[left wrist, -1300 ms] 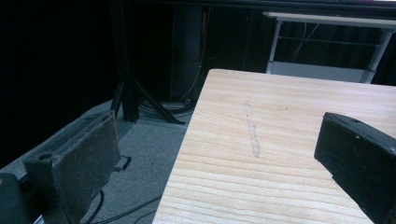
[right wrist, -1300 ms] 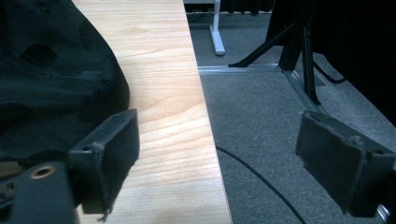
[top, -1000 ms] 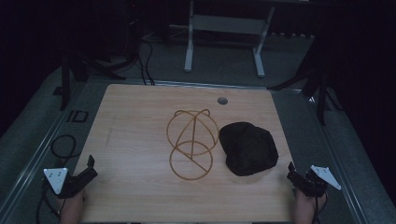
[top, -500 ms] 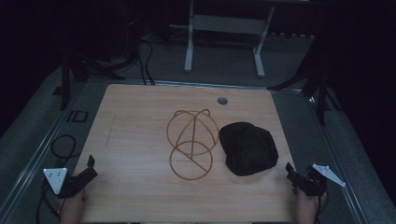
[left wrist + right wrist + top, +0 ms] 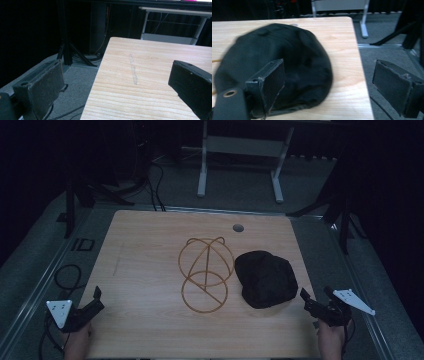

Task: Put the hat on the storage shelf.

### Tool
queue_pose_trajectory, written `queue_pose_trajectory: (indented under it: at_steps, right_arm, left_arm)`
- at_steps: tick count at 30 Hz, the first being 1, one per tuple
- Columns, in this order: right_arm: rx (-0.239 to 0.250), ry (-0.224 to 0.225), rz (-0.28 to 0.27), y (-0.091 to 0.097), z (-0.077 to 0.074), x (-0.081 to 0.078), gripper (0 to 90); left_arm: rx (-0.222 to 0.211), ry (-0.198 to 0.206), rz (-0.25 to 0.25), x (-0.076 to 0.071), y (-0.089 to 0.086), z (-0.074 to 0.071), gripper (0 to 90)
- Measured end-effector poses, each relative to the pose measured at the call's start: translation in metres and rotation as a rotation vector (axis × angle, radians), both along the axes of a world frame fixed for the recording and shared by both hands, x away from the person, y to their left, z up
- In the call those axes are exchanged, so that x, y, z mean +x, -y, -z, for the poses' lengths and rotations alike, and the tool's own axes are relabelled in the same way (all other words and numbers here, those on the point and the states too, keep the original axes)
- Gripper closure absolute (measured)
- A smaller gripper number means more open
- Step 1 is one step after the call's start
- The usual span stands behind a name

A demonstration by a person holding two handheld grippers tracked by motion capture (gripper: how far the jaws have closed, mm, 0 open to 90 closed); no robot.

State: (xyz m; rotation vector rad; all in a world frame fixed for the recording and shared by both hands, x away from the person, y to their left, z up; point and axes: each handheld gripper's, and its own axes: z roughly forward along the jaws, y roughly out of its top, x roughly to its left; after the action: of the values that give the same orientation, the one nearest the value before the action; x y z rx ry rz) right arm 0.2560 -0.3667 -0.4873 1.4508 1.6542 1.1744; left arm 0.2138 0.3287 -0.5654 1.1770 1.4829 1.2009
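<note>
Nothing begun, by the look of it. Black cap (image 5: 265, 277) on table (image 5: 145, 250), touching wire stand (image 5: 205, 272) at its left, untouched. Right gripper (image 5: 314, 304) spread wide, just beside cap. Left gripper (image 5: 95, 300) spread, empty, at near-left corner. Nothing blocking either.

Lighting is dim overall; the surroundings fall to near black. The pale wooden rectangular tabletop (image 5: 150, 270) is the brightest surface. The rounded black fabric cap (image 5: 274, 60) appears soft and slightly blurred at its edges.
</note>
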Motion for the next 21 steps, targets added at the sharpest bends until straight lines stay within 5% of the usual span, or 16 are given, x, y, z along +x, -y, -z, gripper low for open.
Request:
queue_pose_trajectory:
  at_steps: [9,21]
  right_arm:
    - [-0.034,-0.012,-0.134,-0.017,-0.028,0.009,10.9]
    - [-0.059,-0.038,-0.239,-0.044,-0.031,0.027,13.2]
  left_arm:
    - [0.001,0.001,-0.001,0.0,0.0,0.0,0.6]
    - [-0.001,0.0,0.005,0.0,0.0,0.0,0.6]
